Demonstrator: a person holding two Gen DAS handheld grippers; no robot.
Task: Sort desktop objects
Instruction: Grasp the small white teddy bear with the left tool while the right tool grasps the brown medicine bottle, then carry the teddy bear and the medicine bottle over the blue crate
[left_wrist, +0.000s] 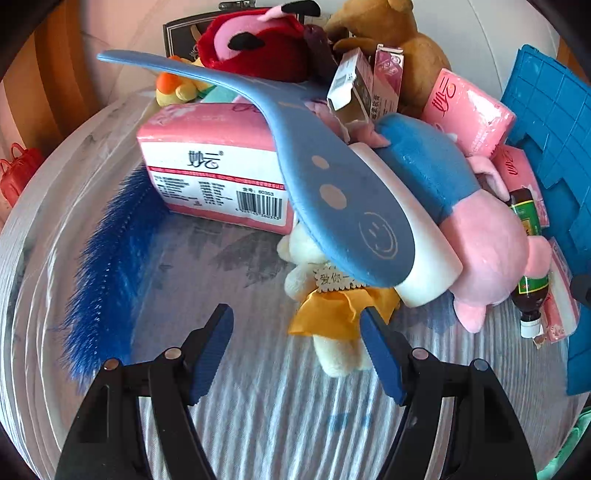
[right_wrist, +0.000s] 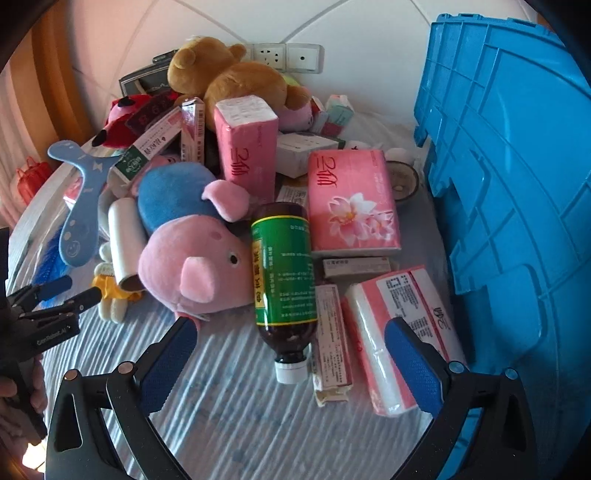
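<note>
Step in hand — the approach, as judged: nothing is gripped yet, and the heap on the table is unsorted. The left gripper is held with jaws spread and empty, low in the left wrist view, just short of the small cream plush in a yellow dress. The right gripper is likewise spread and empty, at the bottom of the right wrist view, with the cap of the brown bottle lying between its fingers but untouched.

Next move, as judged: one item is to be singled out, the jaws closed across it, and the load carried to the blue crate at the right edge of the frame. The bottle is round and may roll under a poor pinch.

Items counted, right wrist view:
- Pink tissue packs — three clearly seen: one upright at centre, one flat with a flower print, one at lower right.
- Large plush toys — three: pink pig, brown bear, red toy at upper left.
- Blue-handled lint roller — one.
- Small cartons — several, not countable with certainty.
</note>
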